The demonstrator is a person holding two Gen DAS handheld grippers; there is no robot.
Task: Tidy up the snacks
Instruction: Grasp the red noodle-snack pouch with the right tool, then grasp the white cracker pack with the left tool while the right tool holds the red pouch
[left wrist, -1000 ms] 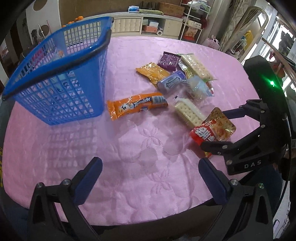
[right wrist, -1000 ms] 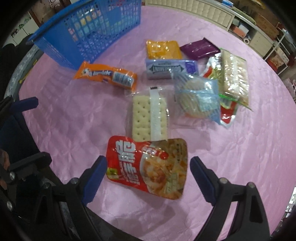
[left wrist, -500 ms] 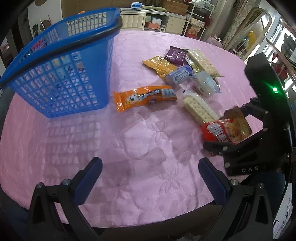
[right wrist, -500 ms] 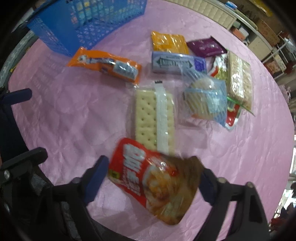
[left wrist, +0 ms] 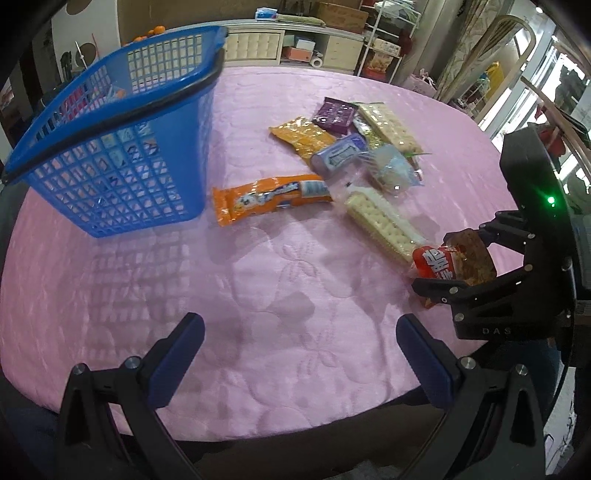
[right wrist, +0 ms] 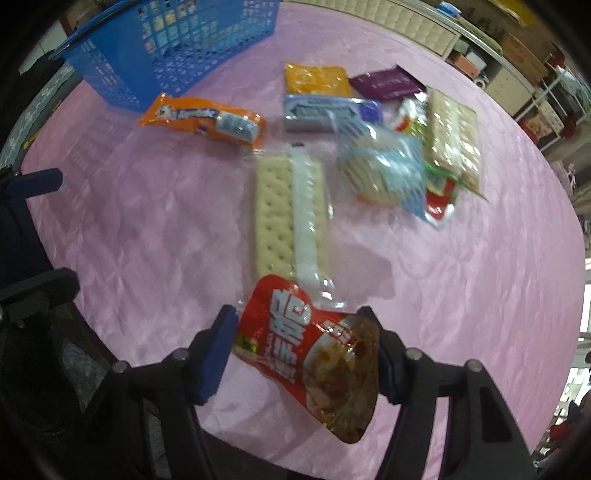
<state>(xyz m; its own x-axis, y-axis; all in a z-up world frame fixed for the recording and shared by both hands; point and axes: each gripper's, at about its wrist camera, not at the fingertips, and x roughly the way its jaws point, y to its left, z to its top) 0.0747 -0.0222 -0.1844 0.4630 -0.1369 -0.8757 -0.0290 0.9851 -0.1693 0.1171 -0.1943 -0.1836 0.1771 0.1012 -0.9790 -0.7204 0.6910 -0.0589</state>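
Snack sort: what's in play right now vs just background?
In play: red pouch clamped in right gripper; blue basket; orange bar; cracker pack; yellow packet; purple packet.
Background: cabinet; shelf rack; idle left gripper, open.

red snack pouch | crumpled, tilted | off pink tablecloth

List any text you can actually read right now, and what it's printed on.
"DAS": white letters on the right gripper body, seen from the left wrist.
Red pouch: large white Chinese characters, too distorted to read.
Orange bar wrapper: brand lettering blurred.
Grey-blue packet: print blurred.
Nothing else legible.
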